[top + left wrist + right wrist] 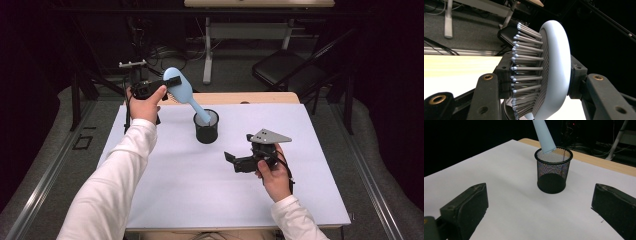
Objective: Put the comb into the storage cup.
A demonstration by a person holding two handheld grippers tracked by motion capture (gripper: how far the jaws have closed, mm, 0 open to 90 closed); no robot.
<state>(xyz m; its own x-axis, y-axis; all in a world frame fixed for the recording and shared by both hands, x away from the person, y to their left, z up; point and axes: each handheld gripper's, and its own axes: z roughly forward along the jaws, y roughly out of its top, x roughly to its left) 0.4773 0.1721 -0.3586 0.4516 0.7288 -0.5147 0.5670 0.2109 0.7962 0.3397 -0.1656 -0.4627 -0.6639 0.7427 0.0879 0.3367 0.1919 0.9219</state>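
A light blue hairbrush (182, 89) hangs tilted over the table, its handle end (543, 137) dipping just inside the rim of a black mesh cup (206, 127). My left gripper (169, 86) is shut on the brush head (550, 70), one pad on the bristle side and one on the smooth back. My right gripper (231, 161) stands open low over the white sheet, right of the cup (553, 171), with nothing between its jaws and pointing toward the cup.
A white sheet (210, 185) covers most of the wooden table (260, 98). Beyond the far edge stand a folding chair (290, 70), a desk frame (235, 35) and cables on the grey floor.
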